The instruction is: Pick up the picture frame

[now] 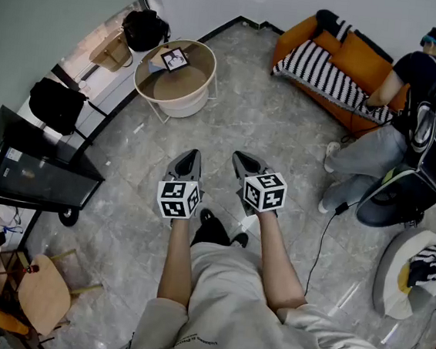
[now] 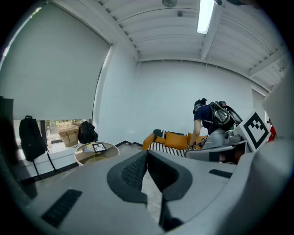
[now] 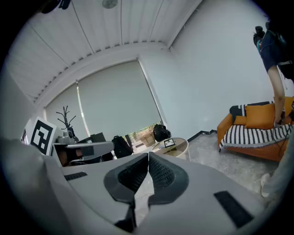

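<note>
1. Fingers of the left gripper meet at their tips with nothing between them. The right gripper is closed the same way and is also empty.
2. Marker cubes with black-and-white squares sit on both grippers. The small print on the person's shorts is too small to read.
3. Both forearms reach forward side by side over the grey floor. The grippers point ahead and slightly down.
4. Ahead and to the left, well apart from both grippers, the picture frame sits on the round counter. It is near the counter's far edge, just short of a black backpack.
5. Further off, a second person bends over an orange sofa.
6. Only the head view shows the television and the wooden chair. The left gripper view adds a ceiling lamp, and the right gripper view a coat stand.
</note>
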Available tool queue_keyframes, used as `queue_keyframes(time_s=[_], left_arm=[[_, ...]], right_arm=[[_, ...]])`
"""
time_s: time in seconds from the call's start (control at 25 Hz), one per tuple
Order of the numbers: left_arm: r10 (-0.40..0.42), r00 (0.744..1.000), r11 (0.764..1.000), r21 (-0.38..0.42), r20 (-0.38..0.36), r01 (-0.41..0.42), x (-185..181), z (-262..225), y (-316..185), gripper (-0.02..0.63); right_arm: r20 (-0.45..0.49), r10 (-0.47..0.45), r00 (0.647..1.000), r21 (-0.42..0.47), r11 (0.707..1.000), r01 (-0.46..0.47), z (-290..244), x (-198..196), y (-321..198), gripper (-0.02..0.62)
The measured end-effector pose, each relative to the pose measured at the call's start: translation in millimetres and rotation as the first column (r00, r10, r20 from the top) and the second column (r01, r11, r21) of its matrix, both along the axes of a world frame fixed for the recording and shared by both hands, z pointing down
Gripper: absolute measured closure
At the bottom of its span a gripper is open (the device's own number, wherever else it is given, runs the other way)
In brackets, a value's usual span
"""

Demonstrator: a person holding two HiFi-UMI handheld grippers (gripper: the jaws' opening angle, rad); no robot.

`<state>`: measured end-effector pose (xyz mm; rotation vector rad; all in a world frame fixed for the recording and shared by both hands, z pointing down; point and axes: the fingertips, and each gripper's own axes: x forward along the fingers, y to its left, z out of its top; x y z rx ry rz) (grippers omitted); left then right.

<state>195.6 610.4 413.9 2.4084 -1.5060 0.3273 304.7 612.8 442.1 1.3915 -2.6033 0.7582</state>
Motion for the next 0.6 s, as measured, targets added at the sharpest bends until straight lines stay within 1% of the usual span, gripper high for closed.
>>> queue_keyframes(time_s=[0.12, 0.2, 0.28, 0.36, 0.52, 0.6], left_arm=[[-0.018, 1.0, 1.0, 0.003, 0.008, 0.018, 15.7, -3.6, 5.2, 0.586], [-0.007, 1.0, 1.0, 0.023, 0.003, 0.007, 24.4, -6.9, -2.6, 0.586], [-0.004, 1.0, 1.0, 0.031, 0.012, 0.003, 21.1, -4.3, -8.6, 0.586], [-0.014, 1.0, 1.0, 0.022, 0.016, 0.014, 16.6, 0.7, -10.7, 0.586], [-0.011, 1.0, 1.0, 0.003, 0.016, 0.011, 18.3, 6.6, -23.2, 0.586], [-0.017, 1.0, 1.0, -0.002, 0.013, 0.017, 10.9, 7.1, -34.9, 0.586]], right_arm=[[0.005, 0.009, 1.0, 0.015, 1.0, -0.009, -6.8, 18.8, -2.0, 0.561], [-0.003, 0.008, 1.0, 0.021, 1.0, -0.008, -6.8, 21.5, -3.9, 0.561], [-0.018, -0.002, 1.0, 0.02, 1.0, 0.002, -1.6, 14.0, -6.5, 0.561], [-0.022, -0.001, 1.0, 0.009, 1.0, 0.001, 3.0, 10.4, -10.3, 0.56], [-0.004, 0.06, 0.998, -0.024, 0.998, -0.06, 6.7, 23.3, -30.6, 0.56], [0.011, 0.069, 0.998, -0.036, 0.997, -0.069, 6.8, 21.0, -43.3, 0.56]])
